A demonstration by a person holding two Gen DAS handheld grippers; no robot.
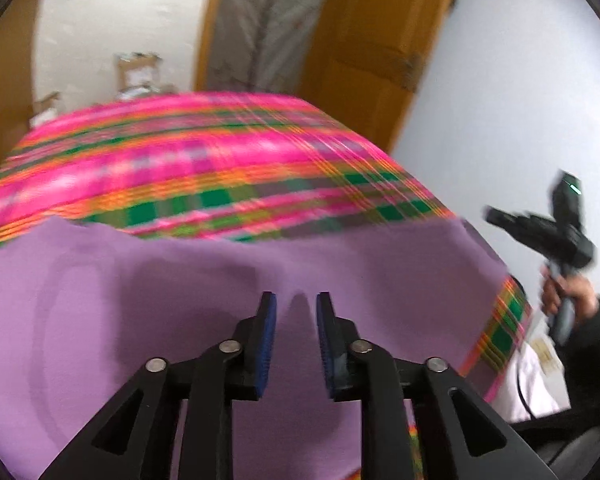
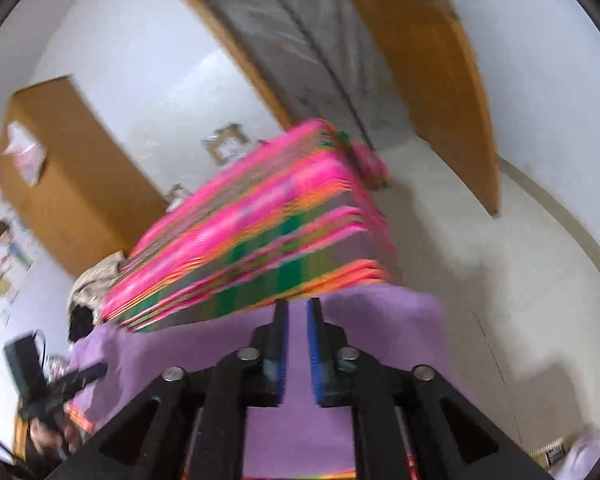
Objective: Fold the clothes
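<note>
On the left side of the bed, the left claw (image 1: pixel 296 304) hangs just above a plain lilac cloth garment (image 1: pixel 180 312), its blue-padded fingers (image 1: pixel 269 308) standing apart with only a small pinched ridge of fabric rising between them; the pads do not press on it, so nothing is held. The lilac garment lies spread across the near end of a bed covered with a bright pink, green and orange plaid blanket (image 1: pixel 204 168), its far edge uneven against the plaid (the blur hides finer creases). Further right, the right claw (image 2: pixel 298 312) sits over the same garment's right portion (image 2: pixel 380 320), close to where the cloth ends near the bed's edge, with pale floor (image 2: pixel 480 280) beyond. Its jaws are also parted, a narrow gap showing lilac between the pads, and no fabric is clamped. Each wrist view catches the other handheld device at its margin, gripped by a hand in a dark sleeve (image 1: pixel 568 296).

My reading is that a fold has just been laid down and let go, with both claws free of the cloth. The next move likely calls for choosing fresh grip points: each claw needs to reach an edge or corner of the lilac garment, close firmly on a single layer, and lift evenly so the following fold lands square rather than skewed.
</note>
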